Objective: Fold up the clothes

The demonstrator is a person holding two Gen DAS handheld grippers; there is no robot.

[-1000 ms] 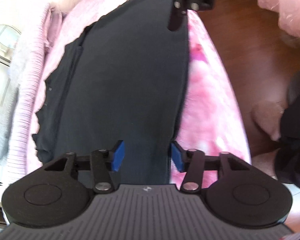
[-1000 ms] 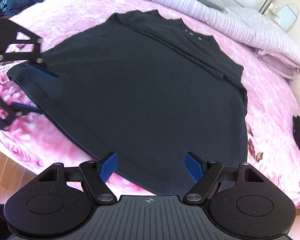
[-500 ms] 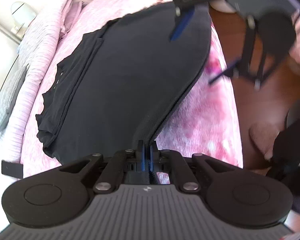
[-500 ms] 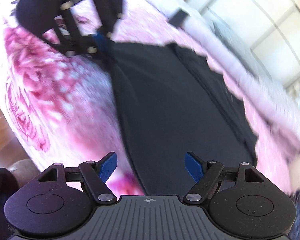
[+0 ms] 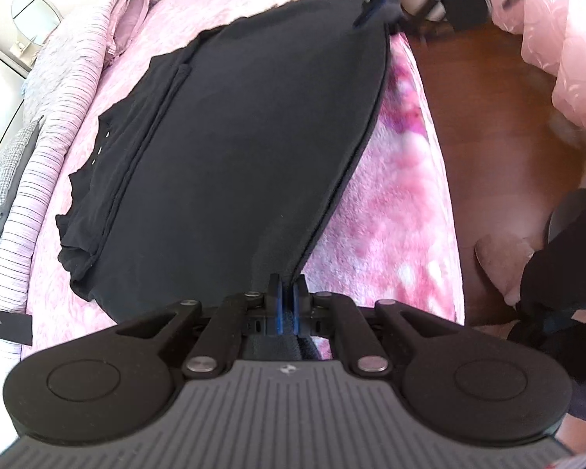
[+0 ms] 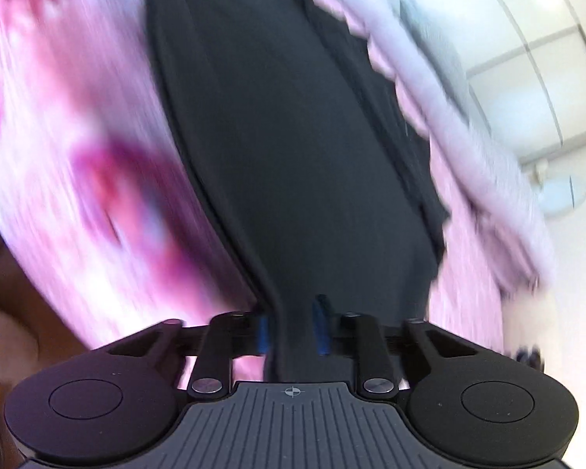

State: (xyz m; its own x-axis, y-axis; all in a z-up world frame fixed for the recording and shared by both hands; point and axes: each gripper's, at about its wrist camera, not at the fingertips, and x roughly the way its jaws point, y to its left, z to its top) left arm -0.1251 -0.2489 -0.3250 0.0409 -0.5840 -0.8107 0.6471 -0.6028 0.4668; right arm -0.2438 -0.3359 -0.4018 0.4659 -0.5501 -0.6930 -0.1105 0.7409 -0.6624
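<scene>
A black T-shirt (image 5: 246, 148) lies spread flat on a bed covered by a pink flowered blanket (image 5: 402, 203), its hem running along the edge of the bed next to the brown wooden floor (image 5: 484, 125) and its collar end toward the striped lilac bedding (image 5: 58, 90) at the far side. The left gripper (image 5: 287, 301) points steeply down at the near corner of the hem, and its blue pads (image 5: 279, 305) are pressed together with the hem edge pinched between them, the cloth rising slightly from the blanket into the grip. The right gripper (image 6: 291, 328) points down at the other corner of the same hem; in the left wrist view it shows at the far end of the shirt, blurred, beside a pink sleeve (image 5: 558, 39). Its jaws are closing, a fold of the black fabric stands between the blue pads (image 6: 320, 324), and a narrow gap shows on either side of the cloth, so the pads are not yet pressing it. The right wrist view is smeared by motion. A small round mirror (image 5: 35, 19) stands beyond the bed
</scene>
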